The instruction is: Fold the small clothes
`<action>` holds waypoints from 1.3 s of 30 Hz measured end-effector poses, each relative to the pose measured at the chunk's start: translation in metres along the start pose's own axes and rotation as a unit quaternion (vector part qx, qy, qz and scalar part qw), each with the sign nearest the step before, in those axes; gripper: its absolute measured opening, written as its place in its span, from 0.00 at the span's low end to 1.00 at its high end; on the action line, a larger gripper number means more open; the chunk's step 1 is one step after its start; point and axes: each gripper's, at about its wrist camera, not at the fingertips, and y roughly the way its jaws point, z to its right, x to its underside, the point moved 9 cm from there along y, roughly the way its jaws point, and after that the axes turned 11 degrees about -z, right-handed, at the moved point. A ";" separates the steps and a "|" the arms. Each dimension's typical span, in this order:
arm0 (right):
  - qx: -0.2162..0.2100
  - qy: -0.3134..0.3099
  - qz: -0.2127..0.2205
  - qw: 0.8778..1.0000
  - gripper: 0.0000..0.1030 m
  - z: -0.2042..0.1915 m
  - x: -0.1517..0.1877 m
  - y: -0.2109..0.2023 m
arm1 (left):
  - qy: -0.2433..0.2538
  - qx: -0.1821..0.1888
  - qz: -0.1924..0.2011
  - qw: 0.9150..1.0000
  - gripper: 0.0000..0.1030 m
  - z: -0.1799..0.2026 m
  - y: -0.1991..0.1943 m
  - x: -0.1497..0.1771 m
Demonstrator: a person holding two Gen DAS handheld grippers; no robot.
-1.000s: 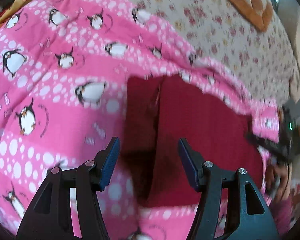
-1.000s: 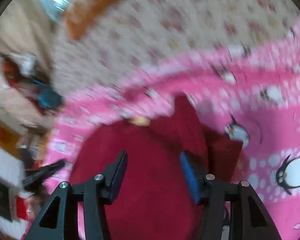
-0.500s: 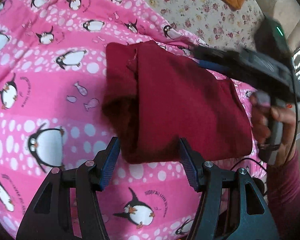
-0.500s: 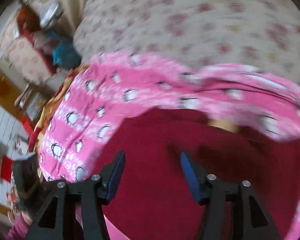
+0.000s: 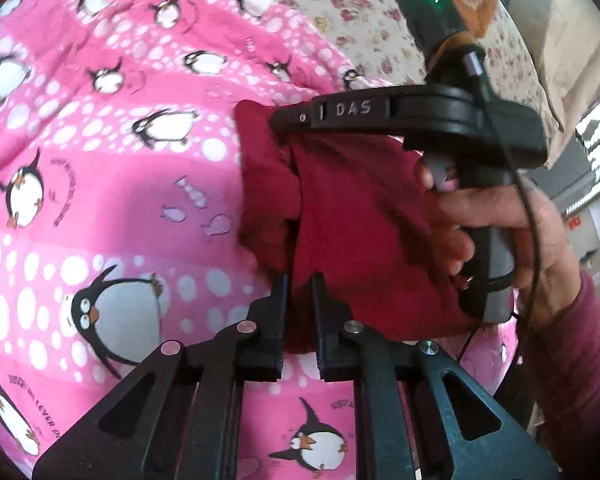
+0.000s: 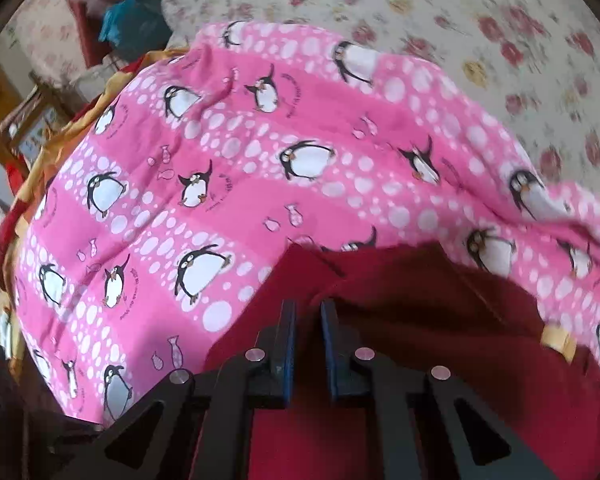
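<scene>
Comparing with the frames from half a second before, both sets of jaws had gone from wide apart to nearly shut. Left side first: the pink penguin blanket (image 5: 100,184) lay spread over the bed, with the floral bedspread (image 5: 372,28) showing beyond it. The dark red garment (image 5: 352,200) rested on the blanket, already partly folded, with a doubled layer along its left edge. The left gripper (image 5: 299,280) had its jaws closed on the near edge of that garment, a thin strip of red cloth caught between the pads.

Moving right in the left wrist view, the right gripper (image 5: 296,120) reached across the garment's far edge, held in the person's right hand (image 5: 488,224); its tip lay at the cloth. From its own camera, the right gripper (image 6: 307,308) showed jaws drawn close on a raised pleat of the red garment (image 6: 440,320), with the penguin blanket (image 6: 220,160) beyond.

Judgement: approach phase ended, grasp phase achieved on two edges. Next fold looked ready to start. Risk: the pinches seemed shallow, so a layer might slip when lifted.
</scene>
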 end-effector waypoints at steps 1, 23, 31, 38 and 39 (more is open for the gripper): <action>-0.002 0.003 -0.003 1.000 0.09 -0.001 -0.001 0.006 | -0.007 0.003 -0.003 1.000 0.10 -0.003 0.002 0.001; 0.044 0.136 0.041 0.989 0.63 0.118 0.162 -0.107 | -0.039 -0.100 0.055 0.993 0.56 0.022 -0.044 0.025; 0.075 0.102 0.017 0.992 0.63 0.099 0.174 -0.102 | -0.023 -0.152 0.098 0.983 0.56 0.047 -0.046 0.008; 0.085 0.058 0.042 0.994 0.63 0.061 0.151 -0.115 | -0.015 -0.167 0.125 0.978 0.56 0.059 -0.045 0.004; 0.087 0.055 0.045 0.994 0.63 0.057 0.152 -0.114 | -0.011 -0.170 0.129 0.977 0.56 0.062 -0.046 0.004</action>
